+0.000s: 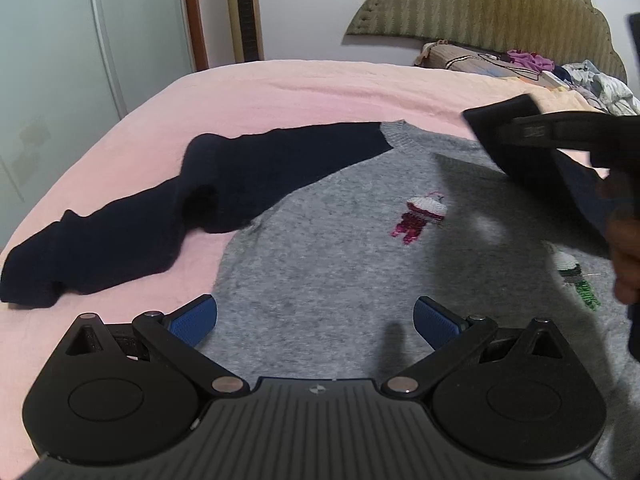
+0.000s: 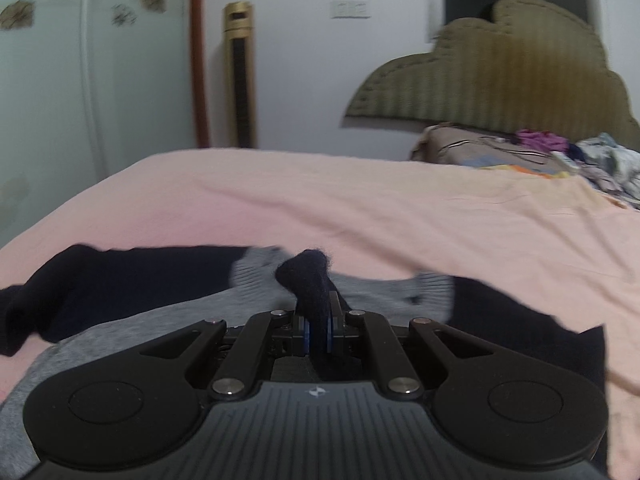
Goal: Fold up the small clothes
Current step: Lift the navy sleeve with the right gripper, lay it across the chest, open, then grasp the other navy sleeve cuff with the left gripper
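Note:
A small grey sweater (image 1: 320,264) with navy sleeves lies flat on the pink bed (image 1: 280,92). Its left navy sleeve (image 1: 160,216) stretches out to the left. My left gripper (image 1: 316,316) is open and empty, low over the sweater's lower body. My right gripper (image 2: 318,330) is shut on the end of the right navy sleeve (image 2: 308,276) and holds it up over the grey neckline (image 2: 256,270). In the left wrist view the right gripper (image 1: 520,132) carries that sleeve (image 1: 580,196) above the sweater's right side.
A padded headboard (image 1: 480,4) and a pile of pillows and loose clothes (image 1: 560,68) are at the far right. A tall gold tower fan (image 1: 244,8) and a pale wardrobe (image 1: 60,40) stand beyond the bed's far edge.

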A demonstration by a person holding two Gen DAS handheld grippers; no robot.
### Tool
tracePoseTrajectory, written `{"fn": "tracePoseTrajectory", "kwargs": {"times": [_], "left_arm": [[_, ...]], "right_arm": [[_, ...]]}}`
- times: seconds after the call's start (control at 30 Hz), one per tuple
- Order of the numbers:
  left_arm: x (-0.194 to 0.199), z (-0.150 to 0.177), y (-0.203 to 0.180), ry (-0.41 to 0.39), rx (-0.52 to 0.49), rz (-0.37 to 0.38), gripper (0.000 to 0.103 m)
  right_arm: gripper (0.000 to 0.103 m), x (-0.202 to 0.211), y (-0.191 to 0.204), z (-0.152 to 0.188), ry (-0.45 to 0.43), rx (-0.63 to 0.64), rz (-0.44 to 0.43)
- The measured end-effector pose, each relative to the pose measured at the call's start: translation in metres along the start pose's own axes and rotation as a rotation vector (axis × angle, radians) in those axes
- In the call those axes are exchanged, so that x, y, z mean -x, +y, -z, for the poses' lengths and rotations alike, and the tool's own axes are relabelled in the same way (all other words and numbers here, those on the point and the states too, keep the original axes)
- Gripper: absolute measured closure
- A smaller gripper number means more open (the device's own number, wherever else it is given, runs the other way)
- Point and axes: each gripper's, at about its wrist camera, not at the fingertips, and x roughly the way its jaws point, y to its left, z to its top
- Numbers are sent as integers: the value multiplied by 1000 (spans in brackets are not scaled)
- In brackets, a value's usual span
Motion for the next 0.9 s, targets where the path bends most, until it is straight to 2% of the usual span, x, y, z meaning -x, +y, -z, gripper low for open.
{"fn": "tracePoseTrajectory", "kwargs": {"times": [0.47,0.63,0.67,0.73,0.8,0.9], "left_arm": [[-3,2,19,11,36,-36,0],[-3,2,21,17,38,-45,0],[-2,2,21,18,39,-46,0],[-3,2,21,20,40,-51,0],[-3,3,23,21,40,-58,0],[-3,3,26,22,47,-69,0]], "right_arm": [[96,-34,45,2,54,66,-55],[92,-48,54,8,132,101,-95],[87,-49,53,10,142,95,-105],[71,-48,51,10,151,70,-137],[37,-41,48,9,149,32,-178],[35,-27,49,9,121,34,-218]]}}
